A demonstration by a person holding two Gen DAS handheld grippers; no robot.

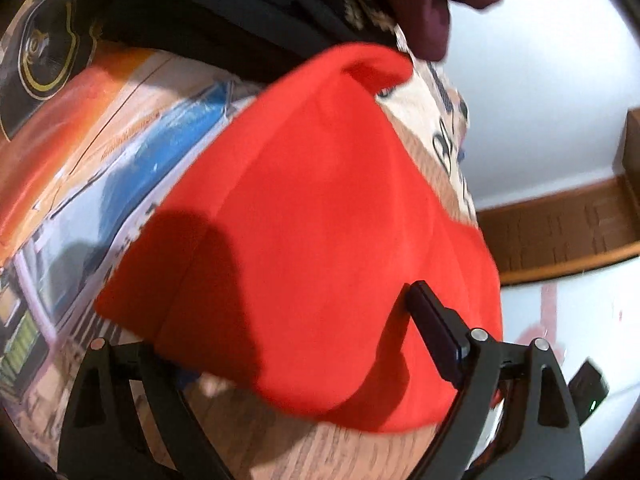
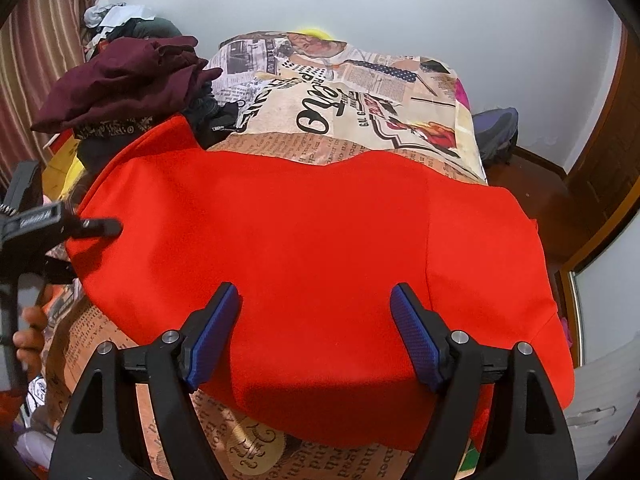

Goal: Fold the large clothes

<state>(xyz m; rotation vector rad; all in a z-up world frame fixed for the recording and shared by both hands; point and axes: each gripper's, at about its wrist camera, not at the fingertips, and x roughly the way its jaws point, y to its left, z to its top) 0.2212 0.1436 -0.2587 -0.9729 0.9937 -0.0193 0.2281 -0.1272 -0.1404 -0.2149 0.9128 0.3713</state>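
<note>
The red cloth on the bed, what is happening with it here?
A person is folding a large bright red fabric garment spread over a bed with a newspaper-print cover. The person holds a two-finger gripper in each hand. The right gripper hovers open over the garment's near edge. The left gripper is at its left edge, also open; nothing is gripped. A heap of dark maroon clothes lies behind the garment, at the left of the bed.

red garment (image 2: 312, 240) matt smooth cloth; bedsheet (image 2: 360, 92) printed cloth; gripper pads (image 2: 416, 340) blue textured rubber/plastic.
</note>
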